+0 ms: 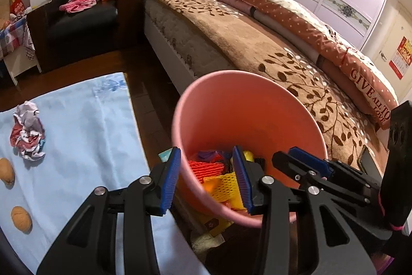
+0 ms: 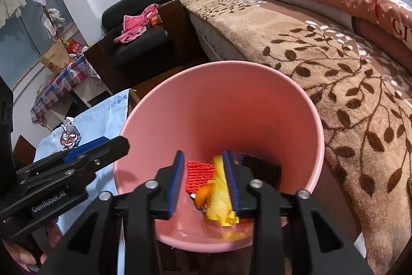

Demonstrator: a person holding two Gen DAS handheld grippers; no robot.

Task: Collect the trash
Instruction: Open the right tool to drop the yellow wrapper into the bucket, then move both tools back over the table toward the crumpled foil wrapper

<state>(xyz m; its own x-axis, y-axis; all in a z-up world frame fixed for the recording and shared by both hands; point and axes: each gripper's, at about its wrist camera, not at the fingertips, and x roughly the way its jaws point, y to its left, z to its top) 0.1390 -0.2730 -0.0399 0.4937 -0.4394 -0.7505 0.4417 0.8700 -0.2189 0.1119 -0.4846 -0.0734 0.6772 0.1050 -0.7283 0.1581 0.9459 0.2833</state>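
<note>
Both grippers hang over the pink bin (image 2: 219, 105) beside the bed so trash falls in: the left gripper (image 1: 206, 179) gapes empty, the right gripper (image 2: 203, 181) is parted around a blurred yellow wrapper (image 2: 221, 197), while crumpled paper (image 1: 27, 130) waits near the blue cloth's (image 1: 85, 135) left edge.

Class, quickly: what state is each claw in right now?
Left claw: open, holding nothing, at the pink bin rim.
Right claw: open over the bin, gripping nothing.
</note>
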